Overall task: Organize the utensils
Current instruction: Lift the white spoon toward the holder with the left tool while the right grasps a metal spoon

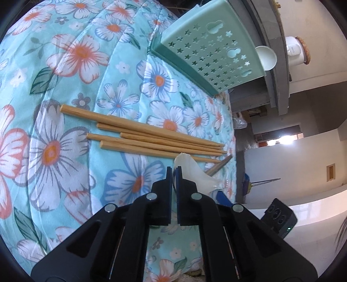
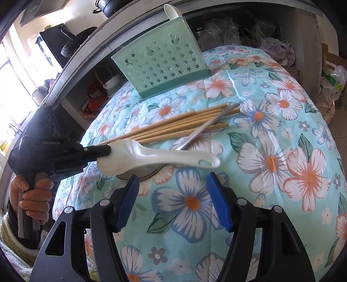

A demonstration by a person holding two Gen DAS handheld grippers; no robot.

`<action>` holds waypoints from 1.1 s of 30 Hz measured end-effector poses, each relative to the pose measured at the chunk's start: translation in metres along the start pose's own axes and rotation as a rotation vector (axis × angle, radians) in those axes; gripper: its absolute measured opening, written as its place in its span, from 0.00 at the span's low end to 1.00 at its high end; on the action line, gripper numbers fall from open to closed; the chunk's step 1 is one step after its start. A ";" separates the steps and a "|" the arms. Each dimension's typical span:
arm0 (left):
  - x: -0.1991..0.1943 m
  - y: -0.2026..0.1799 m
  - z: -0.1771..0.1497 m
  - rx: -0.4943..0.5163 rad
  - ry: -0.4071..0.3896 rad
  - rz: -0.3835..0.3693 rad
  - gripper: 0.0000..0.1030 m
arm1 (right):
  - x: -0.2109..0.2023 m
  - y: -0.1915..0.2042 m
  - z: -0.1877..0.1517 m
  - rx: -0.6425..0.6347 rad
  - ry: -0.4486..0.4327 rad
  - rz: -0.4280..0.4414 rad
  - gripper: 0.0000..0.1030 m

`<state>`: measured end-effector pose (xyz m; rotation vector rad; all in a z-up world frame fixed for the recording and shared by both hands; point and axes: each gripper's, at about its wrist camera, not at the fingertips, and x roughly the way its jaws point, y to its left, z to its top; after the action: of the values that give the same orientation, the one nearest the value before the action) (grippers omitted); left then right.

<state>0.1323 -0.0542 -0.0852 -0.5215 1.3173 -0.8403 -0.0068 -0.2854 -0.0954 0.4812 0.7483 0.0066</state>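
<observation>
My left gripper (image 1: 174,171) is shut on the bowl rim of a white plastic rice spoon (image 1: 190,173). In the right wrist view that gripper (image 2: 108,151) holds the spoon (image 2: 160,156) level just above the cloth, handle pointing right. Under it lies a metal ladle (image 2: 195,134) with its bowl partly hidden. Several wooden chopsticks (image 1: 156,138) lie side by side on the floral cloth and also show in the right wrist view (image 2: 173,125). A mint-green holder (image 2: 162,67) with star holes stands behind them, a white spoon (image 2: 171,12) in it. My right gripper (image 2: 172,201) is open and empty, near the spoon's handle.
The floral quilt (image 2: 282,162) covers a rounded table. A grey shelf edge (image 2: 86,54) with pans and bags runs behind the holder (image 1: 208,54). A white bowl (image 1: 267,58) sits on the shelf beside the holder.
</observation>
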 end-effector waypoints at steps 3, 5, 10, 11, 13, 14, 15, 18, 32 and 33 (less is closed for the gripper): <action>-0.009 -0.003 0.000 -0.006 -0.016 -0.046 0.01 | -0.001 0.002 0.000 -0.016 -0.002 0.004 0.62; -0.015 -0.007 0.000 -0.003 -0.031 -0.071 0.01 | -0.002 0.006 -0.001 -0.029 -0.005 0.005 0.62; -0.031 -0.015 0.005 0.005 -0.075 -0.136 0.01 | -0.008 0.017 -0.002 -0.096 -0.036 -0.027 0.62; -0.035 -0.016 0.006 0.008 -0.087 -0.144 0.01 | -0.011 0.020 -0.003 -0.126 -0.049 -0.042 0.62; -0.041 -0.019 0.009 0.012 -0.118 -0.150 0.01 | -0.016 0.028 -0.004 -0.189 -0.069 -0.075 0.62; -0.044 -0.019 0.011 0.014 -0.135 -0.151 0.01 | -0.018 0.032 -0.005 -0.222 -0.079 -0.089 0.62; -0.048 -0.019 0.013 0.018 -0.155 -0.151 0.01 | -0.020 0.038 -0.007 -0.265 -0.091 -0.108 0.62; -0.058 -0.019 0.018 0.024 -0.203 -0.145 0.01 | -0.020 0.053 -0.009 -0.373 -0.119 -0.165 0.62; -0.080 -0.005 0.028 0.057 -0.330 -0.050 0.01 | 0.033 0.117 -0.031 -0.842 -0.049 -0.356 0.37; -0.081 -0.005 0.028 0.062 -0.335 -0.047 0.01 | 0.037 0.118 -0.032 -0.854 -0.040 -0.369 0.34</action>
<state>0.1559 0.0027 -0.0256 -0.6166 0.9721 -0.7908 0.0190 -0.1603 -0.0900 -0.4705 0.7136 -0.0267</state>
